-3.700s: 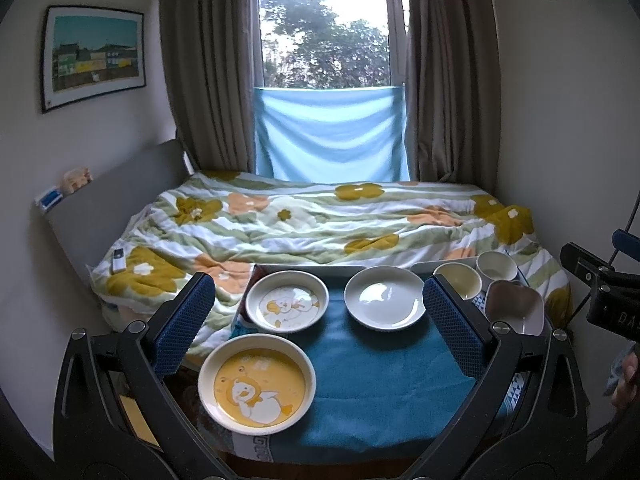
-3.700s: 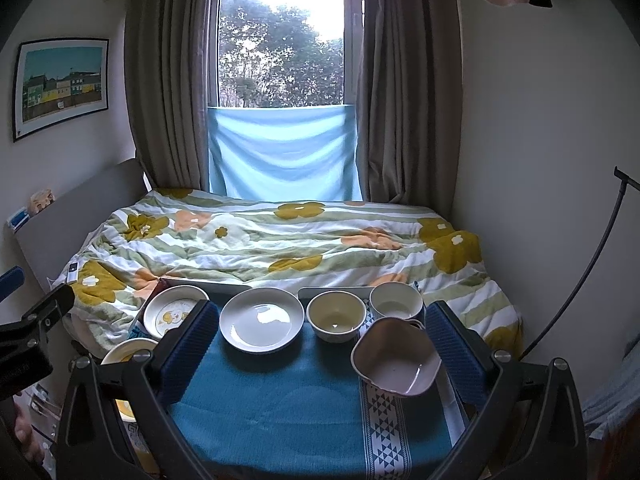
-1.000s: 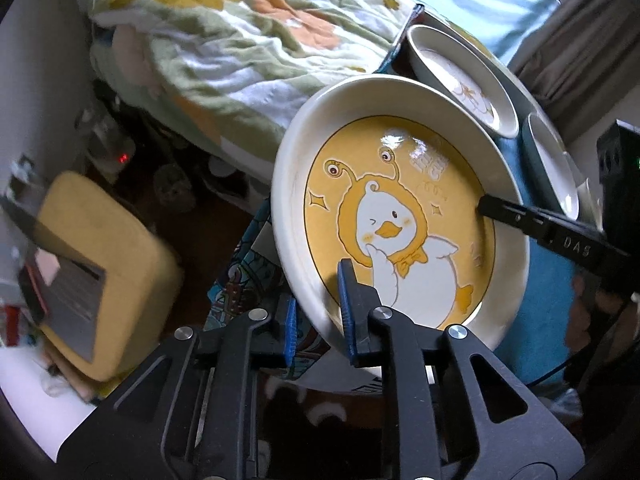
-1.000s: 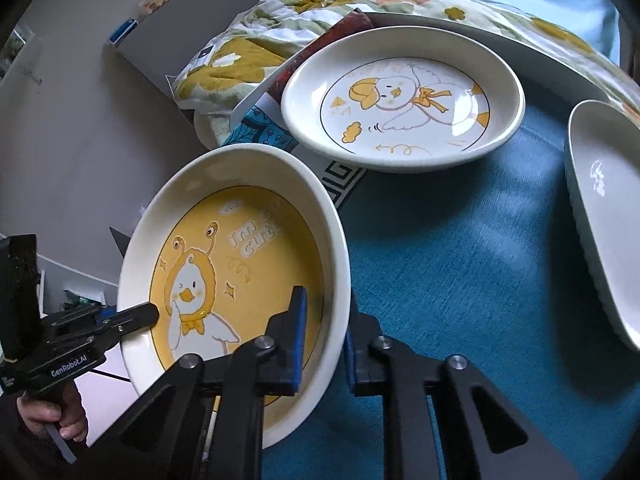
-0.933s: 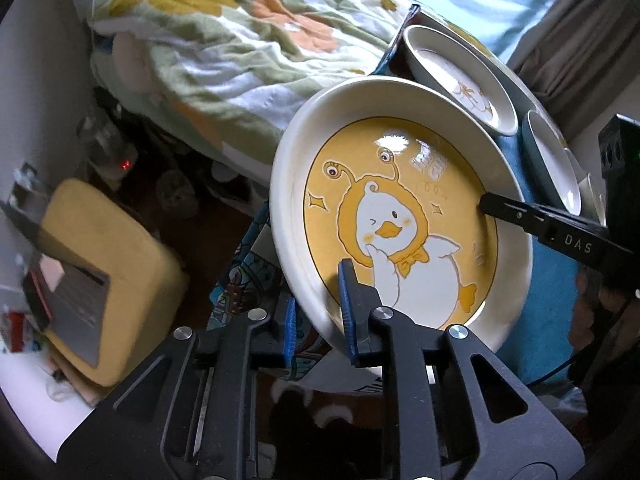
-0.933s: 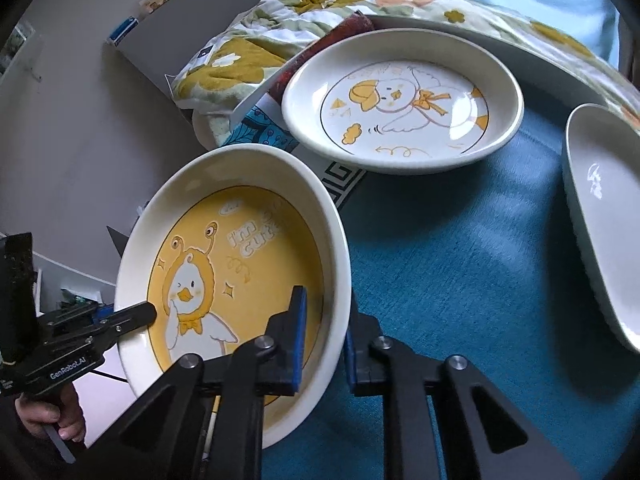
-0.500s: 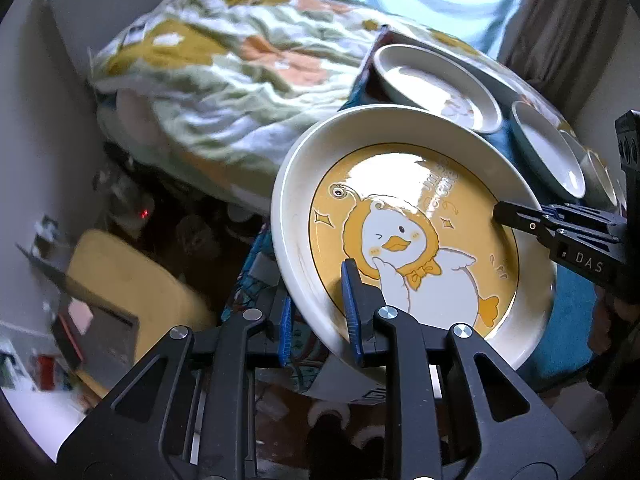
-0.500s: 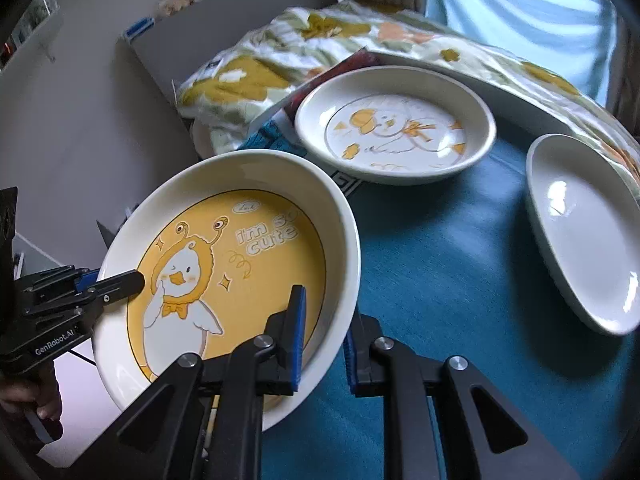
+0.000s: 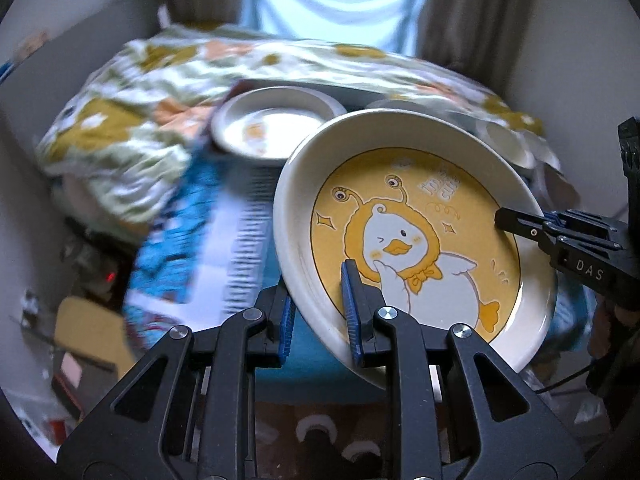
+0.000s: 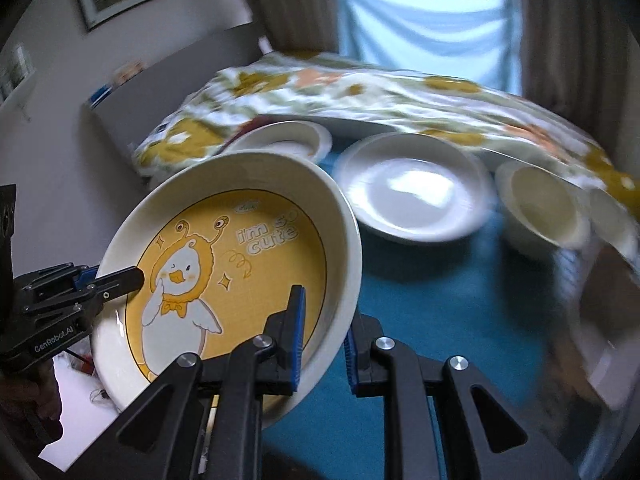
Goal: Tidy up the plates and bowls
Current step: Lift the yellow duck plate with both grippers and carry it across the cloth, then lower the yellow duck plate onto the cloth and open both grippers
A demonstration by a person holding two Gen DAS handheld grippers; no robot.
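Observation:
The yellow duck plate (image 9: 400,208) (image 10: 240,264) hangs tilted above the teal cloth (image 10: 440,300), held from both sides. My left gripper (image 9: 318,314) is shut on its near rim, one pad inside and one under the plate. My right gripper (image 10: 324,332) is shut on the opposite rim. Each gripper shows in the other's view: the right gripper (image 9: 506,220) at the plate's right edge, the left gripper (image 10: 134,278) at its left edge. Behind lie a white duck plate (image 9: 276,124) (image 10: 288,140) and a plain white plate (image 10: 412,188).
A cream bowl (image 10: 540,208) and a blurred pale bowl (image 10: 600,312) sit to the right on the cloth. A flowered quilt (image 9: 132,128) covers the bed behind the table. Floor clutter (image 9: 88,332) lies below the table's left edge. A hand (image 10: 24,400) holds the left gripper.
Both grippers have carried the yellow duck plate up and in over the table, and both views have swung up towards the window. Both grips have held.

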